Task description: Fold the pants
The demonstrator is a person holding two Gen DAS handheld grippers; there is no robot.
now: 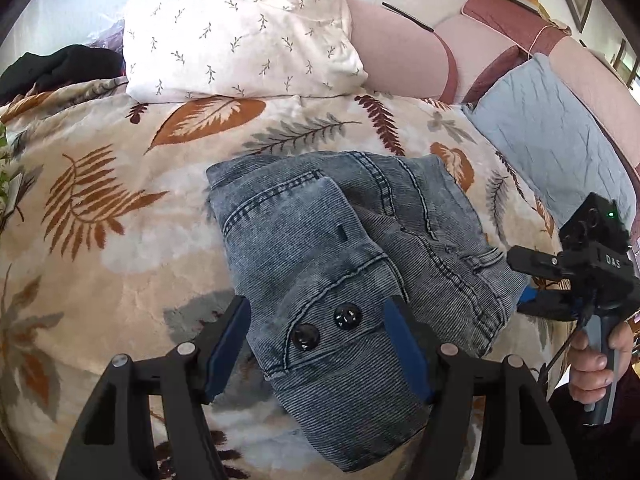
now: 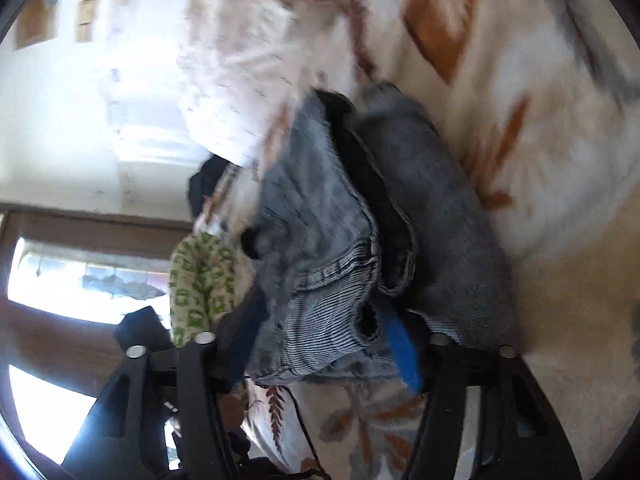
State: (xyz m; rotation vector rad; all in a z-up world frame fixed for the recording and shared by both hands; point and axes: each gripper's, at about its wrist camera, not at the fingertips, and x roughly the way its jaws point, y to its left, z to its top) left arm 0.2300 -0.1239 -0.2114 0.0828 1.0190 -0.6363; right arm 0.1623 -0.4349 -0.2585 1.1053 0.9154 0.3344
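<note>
Left wrist view, nearest: our left gripper (image 1: pixel 318 344) stands with its blue pads (image 1: pixel 228 344) spread apart on either side of the pants' (image 1: pixel 340 248) waistband end, where two dark buttons (image 1: pixel 347 316) show. The denim pants lie folded into a compact bundle on the leaf-print blanket (image 1: pixel 100 208); their long axis runs from the near waistband away and slightly left. At the bundle's right edge, our right gripper (image 1: pixel 528 284) has denim between its fingers; whether it is clamped we cannot tell. Beyond lie a white pillow (image 1: pixel 240 28) and a blue cushion (image 1: pixel 552 140).
</note>
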